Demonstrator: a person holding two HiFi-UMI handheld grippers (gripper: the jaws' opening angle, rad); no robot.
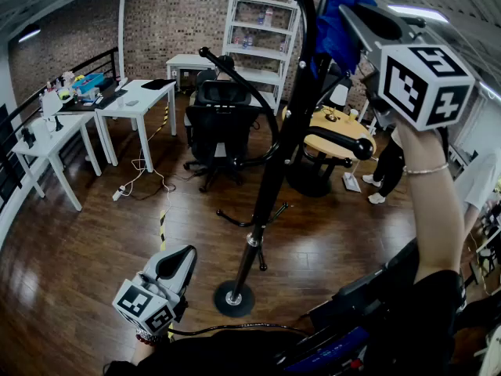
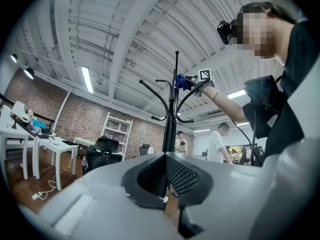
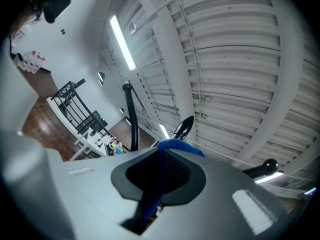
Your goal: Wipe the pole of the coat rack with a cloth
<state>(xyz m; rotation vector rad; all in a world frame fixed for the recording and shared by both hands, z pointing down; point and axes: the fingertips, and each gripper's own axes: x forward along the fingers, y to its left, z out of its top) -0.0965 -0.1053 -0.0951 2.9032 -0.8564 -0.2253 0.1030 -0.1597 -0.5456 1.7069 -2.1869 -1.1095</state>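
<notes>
Right gripper (image 1: pixel 354 23) raised high, jaws clamped on blue cloth (image 1: pixel 333 34). Cloth against upper part of coat rack pole (image 1: pixel 275 167), among hooks (image 1: pixel 235 69). Left gripper (image 1: pixel 178 263) low, near rack base (image 1: pixel 233 298), jaws closed together, nothing held. Rack stands on wood floor (image 1: pixel 94 241), office chair (image 1: pixel 221 120) behind.

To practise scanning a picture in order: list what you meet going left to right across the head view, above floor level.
Left to right: white table by the railing → second white table → black office chair → coat rack pole → right gripper, shut on the blue cloth.
</notes>
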